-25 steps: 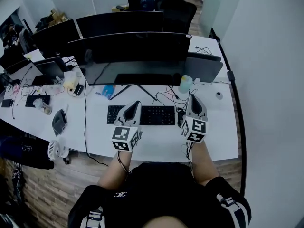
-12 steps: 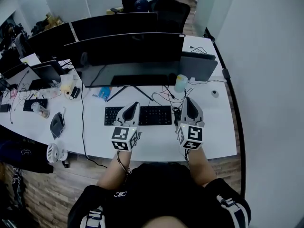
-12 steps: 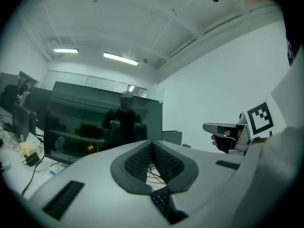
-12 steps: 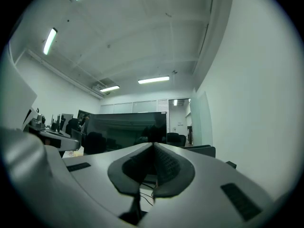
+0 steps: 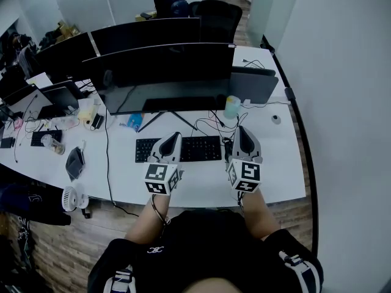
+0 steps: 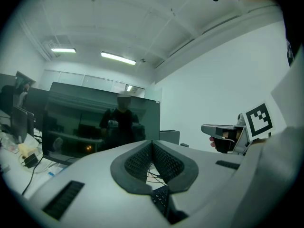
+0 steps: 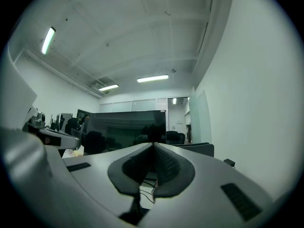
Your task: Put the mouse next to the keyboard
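We hold both tongs over the front of the white desk (image 5: 278, 179), pointed at the wide dark monitor (image 5: 165, 72). The left gripper (image 5: 173, 135) hangs over the left half of the black keyboard (image 5: 199, 149); its jaws are clenched pad to pad with nothing between them, and keys show below their tips in the left gripper view. The right gripper (image 5: 242, 129) sits just past the keyboard's right end, its jaws likewise pressed together and empty.

The mouse (image 5: 227, 149), as far as we can make it out, is the small dark shape on the desk just off the keyboard's right end, partly under the right gripper's left edge and among loose cables. It lies between our two tongs, far nearer the right one. Neither gripper view shows it.
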Tool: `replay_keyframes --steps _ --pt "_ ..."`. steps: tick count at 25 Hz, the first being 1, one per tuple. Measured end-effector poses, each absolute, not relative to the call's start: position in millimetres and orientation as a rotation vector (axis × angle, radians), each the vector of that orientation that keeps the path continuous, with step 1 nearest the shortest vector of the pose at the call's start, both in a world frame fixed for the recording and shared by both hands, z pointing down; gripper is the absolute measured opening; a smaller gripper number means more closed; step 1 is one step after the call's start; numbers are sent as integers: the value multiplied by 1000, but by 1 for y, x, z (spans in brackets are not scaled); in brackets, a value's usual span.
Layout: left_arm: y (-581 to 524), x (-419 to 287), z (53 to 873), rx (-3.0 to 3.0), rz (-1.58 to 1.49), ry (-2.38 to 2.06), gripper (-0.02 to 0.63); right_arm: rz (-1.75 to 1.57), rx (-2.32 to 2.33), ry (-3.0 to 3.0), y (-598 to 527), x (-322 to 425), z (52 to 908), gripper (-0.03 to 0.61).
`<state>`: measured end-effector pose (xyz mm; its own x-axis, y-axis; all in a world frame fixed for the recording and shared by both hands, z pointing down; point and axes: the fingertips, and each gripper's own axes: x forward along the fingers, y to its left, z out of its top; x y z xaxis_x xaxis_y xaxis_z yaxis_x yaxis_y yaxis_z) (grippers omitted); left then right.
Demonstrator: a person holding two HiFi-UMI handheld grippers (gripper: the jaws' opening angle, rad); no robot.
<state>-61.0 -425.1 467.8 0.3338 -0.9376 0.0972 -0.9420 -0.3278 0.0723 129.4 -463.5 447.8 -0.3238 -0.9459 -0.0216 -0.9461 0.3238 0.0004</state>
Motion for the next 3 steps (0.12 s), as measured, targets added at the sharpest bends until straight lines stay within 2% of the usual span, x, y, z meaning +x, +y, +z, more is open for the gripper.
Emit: replay_keyframes --steps 3 --pt "-424 -60 468 2469 62 -1744 14 18 -1820 2543 -462 131 448 12"
